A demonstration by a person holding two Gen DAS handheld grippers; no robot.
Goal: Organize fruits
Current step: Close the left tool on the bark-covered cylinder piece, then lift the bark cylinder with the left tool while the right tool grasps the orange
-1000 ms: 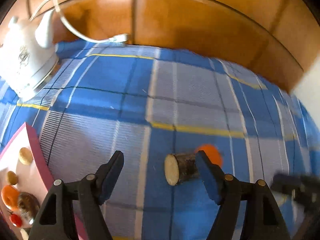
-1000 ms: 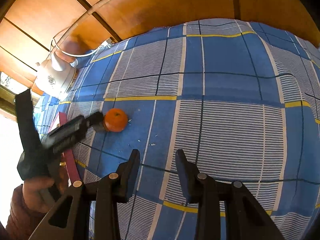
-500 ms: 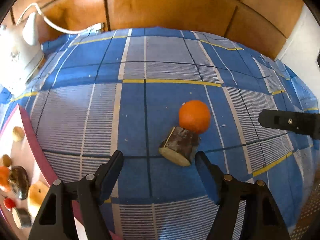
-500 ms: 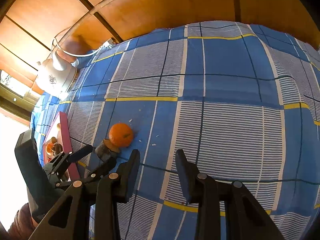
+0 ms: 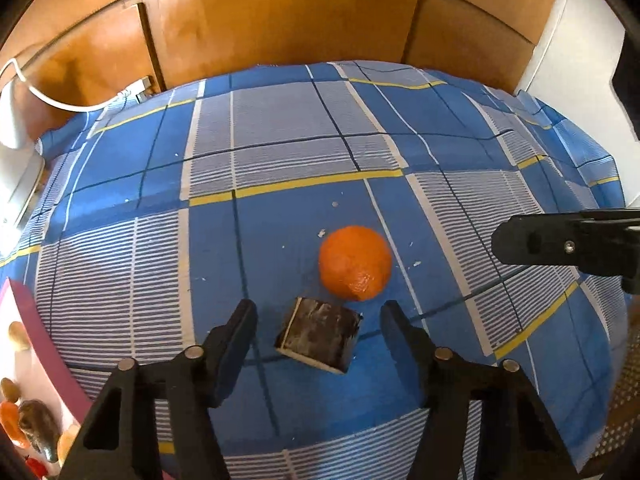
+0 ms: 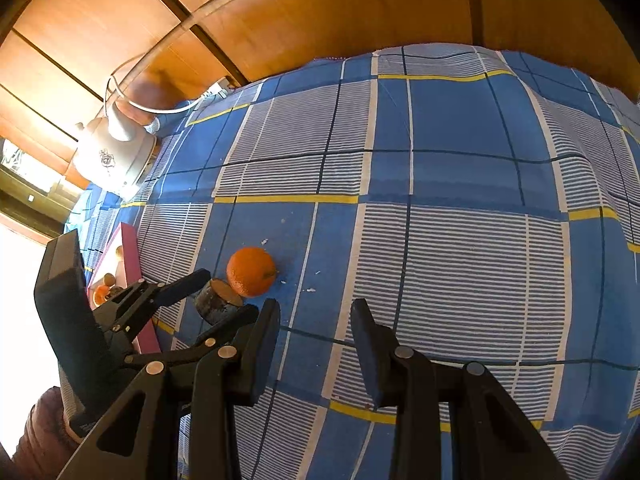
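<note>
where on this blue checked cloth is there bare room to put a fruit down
Bare cloth runs from the orange right and back to the wooden panels, and ahead of the right gripper. It is crowded at the left: dark log piece against the orange, left gripper, pink tray, white kettle.

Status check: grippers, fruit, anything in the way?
Left gripper open, straddling dark log piece. Right gripper open, empty. Orange behind log, touching.

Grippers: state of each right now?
Left gripper: open, straddling the dark cut piece, not gripping.
Right gripper: open, empty.
</note>
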